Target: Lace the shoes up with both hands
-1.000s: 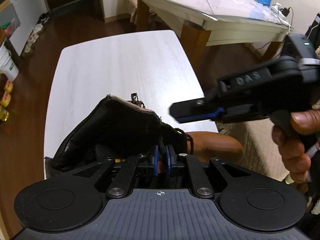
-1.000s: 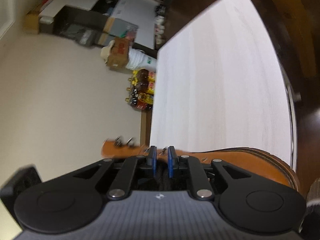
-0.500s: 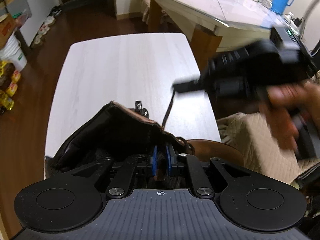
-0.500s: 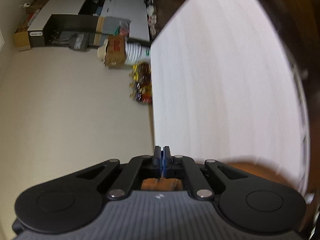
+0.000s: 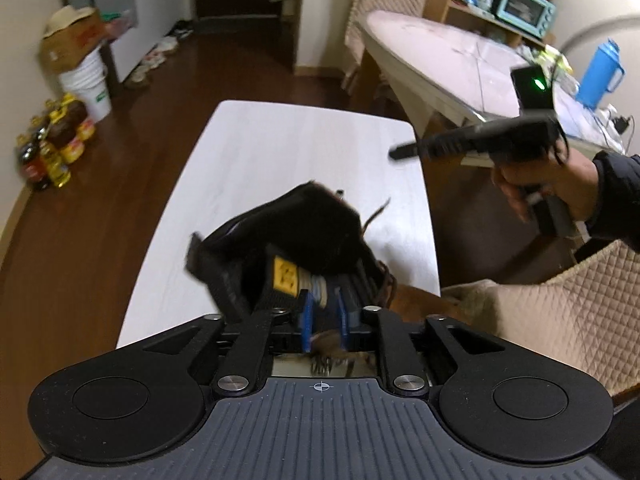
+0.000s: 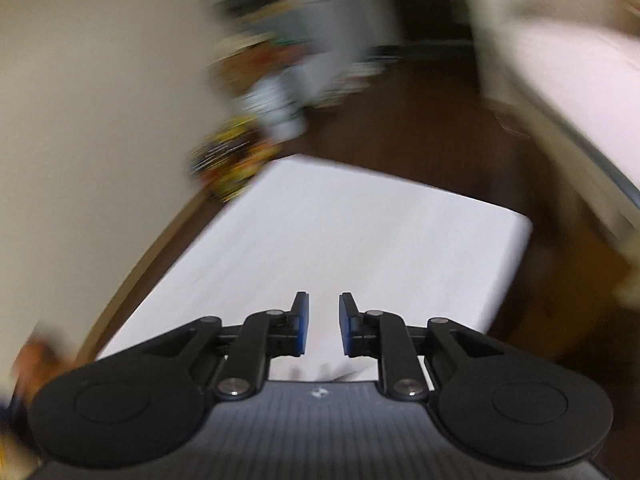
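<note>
A brown leather boot (image 5: 304, 232) with a dark lining lies tilted on the small white table (image 5: 280, 152), close in front of my left gripper (image 5: 324, 314). That gripper's jaws are opening: the blue pads (image 5: 306, 316) stand apart over the boot's opening. A frayed brown lace end (image 5: 326, 344) shows low in the gap, not pressed. Another lace strand (image 5: 376, 216) sticks up at the boot's right side. A hand (image 5: 536, 184) holds my right gripper (image 5: 400, 154) up and to the right of the boot. In the blurred right wrist view my right gripper (image 6: 323, 320) is opening, with only the table (image 6: 360, 240) showing between its jaws.
Bottles (image 5: 52, 148) and a white bucket (image 5: 88, 84) stand on the dark floor at the left. A large table (image 5: 460, 68) with a blue jug (image 5: 600, 76) is at the right. A quilted seat cover (image 5: 560, 312) lies beside the small table's near right corner.
Both grippers have lifted back from the boot. The left pads spread apart. The right gripper, shut on the lace half a second ago, rolled level, opened and let the lace drop.
</note>
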